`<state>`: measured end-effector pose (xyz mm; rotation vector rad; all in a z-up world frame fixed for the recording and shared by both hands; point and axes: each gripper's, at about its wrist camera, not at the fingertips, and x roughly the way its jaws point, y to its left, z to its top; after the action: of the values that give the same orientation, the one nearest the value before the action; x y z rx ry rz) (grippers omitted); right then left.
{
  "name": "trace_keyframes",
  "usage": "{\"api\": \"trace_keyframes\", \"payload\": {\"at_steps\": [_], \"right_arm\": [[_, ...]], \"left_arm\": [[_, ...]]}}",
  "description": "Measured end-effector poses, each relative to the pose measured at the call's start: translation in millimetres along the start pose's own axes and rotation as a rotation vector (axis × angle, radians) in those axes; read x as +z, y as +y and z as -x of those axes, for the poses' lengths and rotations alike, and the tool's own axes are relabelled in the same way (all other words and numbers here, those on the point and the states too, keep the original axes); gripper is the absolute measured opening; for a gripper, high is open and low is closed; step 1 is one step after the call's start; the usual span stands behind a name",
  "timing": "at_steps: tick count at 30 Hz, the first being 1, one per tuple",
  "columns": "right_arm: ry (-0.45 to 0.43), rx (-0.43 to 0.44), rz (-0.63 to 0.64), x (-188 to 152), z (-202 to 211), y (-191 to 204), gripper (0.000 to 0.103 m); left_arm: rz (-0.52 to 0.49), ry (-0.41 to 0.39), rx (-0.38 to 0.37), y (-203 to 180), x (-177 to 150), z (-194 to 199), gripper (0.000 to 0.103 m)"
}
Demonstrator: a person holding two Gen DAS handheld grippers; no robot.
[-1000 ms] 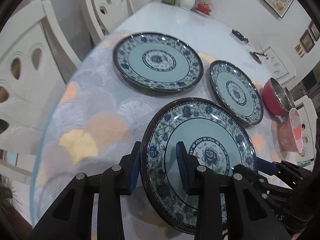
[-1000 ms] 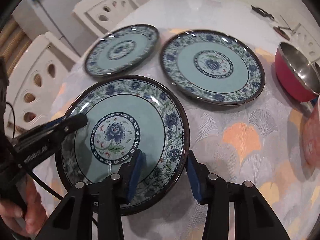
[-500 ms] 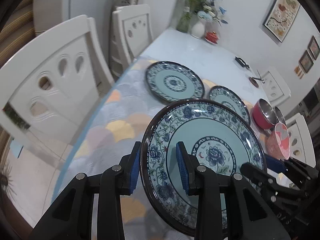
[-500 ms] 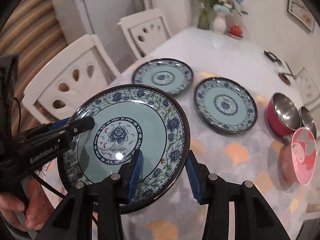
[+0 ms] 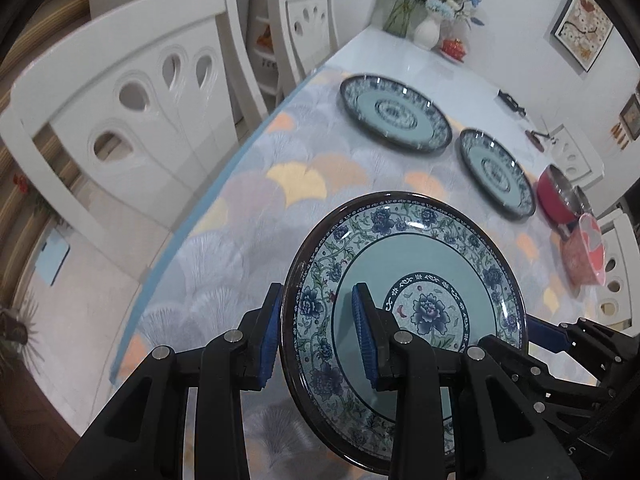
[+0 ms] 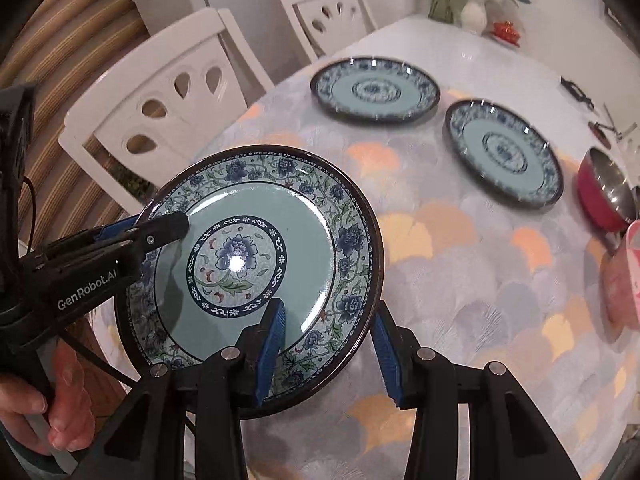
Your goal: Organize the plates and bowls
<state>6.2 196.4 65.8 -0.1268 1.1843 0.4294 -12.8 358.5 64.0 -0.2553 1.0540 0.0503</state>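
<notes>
The floral plate [image 6: 256,264] now sits well above the desk [image 6: 460,280]; a second ago it lay on or just above the cloth. Both tongs rise with it, the left tongs [image 5: 316,336] on its left rim and the right tongs [image 6: 330,348] on its near rim. The two plates [image 6: 376,90] left on the desk appear farther away. More chairs [image 5: 132,120] and floor enter both views.
</notes>
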Motion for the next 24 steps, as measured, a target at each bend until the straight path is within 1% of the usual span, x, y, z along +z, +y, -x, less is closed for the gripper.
{"api": "trace_keyframes", "payload": {"at_steps": [4, 9, 13, 19, 24], "right_arm": [[0.038, -0.008, -0.023, -10.1, -16.2, -1.4, 0.043], [0.060, -0.022, -0.052, -13.9, -29.2, -5.0, 0.043], [0.078, -0.022, -0.064, -13.8, -34.6, -7.4, 0.043], [0.090, -0.013, -0.066, -18.8, -30.9, -9.0, 0.043], [0.063, -0.012, -0.074, -18.2, -10.5, -14.7, 0.043]], "left_arm": [[-0.001, 0.038, 0.004, 0.8, -12.8, -12.6, 0.031], [-0.037, 0.036, 0.020, -4.6, -14.9, -19.3, 0.031], [-0.034, 0.039, 0.021, -4.3, -12.9, -22.1, 0.031], [-0.042, 0.040, 0.039, -3.0, -16.8, -19.2, 0.031], [-0.012, 0.015, 0.053, 7.7, -13.6, -5.7, 0.031]]}}
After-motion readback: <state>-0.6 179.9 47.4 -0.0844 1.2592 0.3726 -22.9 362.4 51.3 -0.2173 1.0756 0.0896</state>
